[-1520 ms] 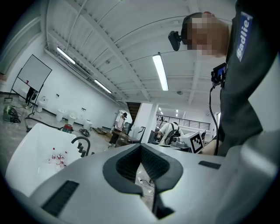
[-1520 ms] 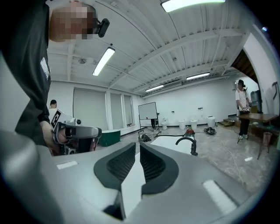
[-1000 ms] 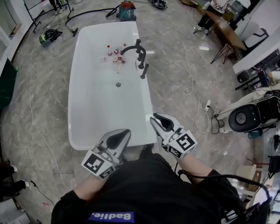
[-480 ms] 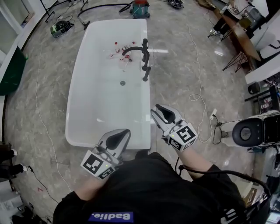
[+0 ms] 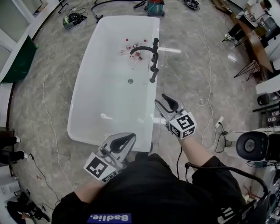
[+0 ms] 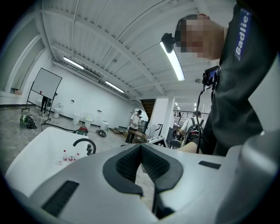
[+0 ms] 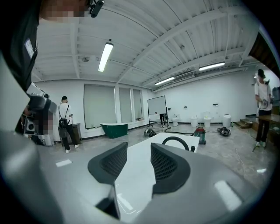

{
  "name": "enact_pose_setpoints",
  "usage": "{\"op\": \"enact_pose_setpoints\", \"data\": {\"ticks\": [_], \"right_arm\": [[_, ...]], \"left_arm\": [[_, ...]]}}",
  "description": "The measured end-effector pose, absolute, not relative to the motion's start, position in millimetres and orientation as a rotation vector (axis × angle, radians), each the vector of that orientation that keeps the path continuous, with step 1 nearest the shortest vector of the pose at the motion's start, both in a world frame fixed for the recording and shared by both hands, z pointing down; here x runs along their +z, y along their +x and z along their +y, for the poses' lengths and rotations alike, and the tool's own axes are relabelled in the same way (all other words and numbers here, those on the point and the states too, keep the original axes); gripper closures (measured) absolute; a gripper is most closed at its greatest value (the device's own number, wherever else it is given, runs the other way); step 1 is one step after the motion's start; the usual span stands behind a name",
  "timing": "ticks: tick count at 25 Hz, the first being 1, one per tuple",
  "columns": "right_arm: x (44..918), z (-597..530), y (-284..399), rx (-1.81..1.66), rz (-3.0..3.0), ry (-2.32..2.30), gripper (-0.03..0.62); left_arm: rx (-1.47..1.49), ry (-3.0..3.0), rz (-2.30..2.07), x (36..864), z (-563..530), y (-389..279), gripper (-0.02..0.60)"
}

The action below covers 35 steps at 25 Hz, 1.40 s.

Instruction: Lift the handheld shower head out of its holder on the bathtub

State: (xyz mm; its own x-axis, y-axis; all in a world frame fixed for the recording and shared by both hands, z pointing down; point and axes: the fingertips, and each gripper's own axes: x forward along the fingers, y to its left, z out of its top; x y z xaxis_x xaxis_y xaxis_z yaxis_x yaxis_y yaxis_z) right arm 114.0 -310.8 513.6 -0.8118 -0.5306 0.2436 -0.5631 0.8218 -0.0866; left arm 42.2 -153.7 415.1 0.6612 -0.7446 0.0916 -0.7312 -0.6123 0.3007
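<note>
The white bathtub [image 5: 83, 100] lies ahead in the head view. On its right rim stands a black arched faucet [image 5: 144, 49], and the black handheld shower head [image 5: 153, 77] sits upright in its holder just nearer. My right gripper [image 5: 169, 103] is beside the tub's right rim, well short of the shower head. Its jaws have just been opening and stand parted with nothing between them [image 7: 139, 159]. My left gripper [image 5: 124, 140] hovers at the tub's near end, jaws together and empty [image 6: 141, 151]. The faucet [image 6: 85, 145] is far off in the left gripper view.
Small bottles [image 5: 131, 46] lie in the tub's far end near the drain [image 5: 130, 81]. A red-and-green vacuum [image 5: 155, 6] stands beyond the tub. White cable [image 5: 205, 101] loops on the floor at right, near a round black machine [image 5: 253, 146]. A green tub [image 5: 19, 59] sits at left.
I have come closer to the tub. The right gripper has moved forward along the tub's right side and its jaws have parted. The left gripper has shifted slightly and stays closed.
</note>
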Motion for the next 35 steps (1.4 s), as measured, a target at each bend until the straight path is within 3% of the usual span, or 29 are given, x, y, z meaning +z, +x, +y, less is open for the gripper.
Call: {"op": "enact_pose_setpoints", "data": {"ticks": [12,28,35], "right_arm": [[617.9,-436.4,109.5,0.295,-2.62,0.93,0.413],[773.0,-551.1,108.4,0.525,-2.319,0.966,0.332],[805.5,-583.9,84.4,0.525,-2.27,0.941,0.332]], "left_arm": [[0.103,2.534,-1.187,435.6,-162.6,28.8,0.588],[0.103,2.438,-1.249,459.9,-195.9,-3.3,0.588],[0.105,2.362,-1.274,487.5,-192.3,-22.3,0.588]]}}
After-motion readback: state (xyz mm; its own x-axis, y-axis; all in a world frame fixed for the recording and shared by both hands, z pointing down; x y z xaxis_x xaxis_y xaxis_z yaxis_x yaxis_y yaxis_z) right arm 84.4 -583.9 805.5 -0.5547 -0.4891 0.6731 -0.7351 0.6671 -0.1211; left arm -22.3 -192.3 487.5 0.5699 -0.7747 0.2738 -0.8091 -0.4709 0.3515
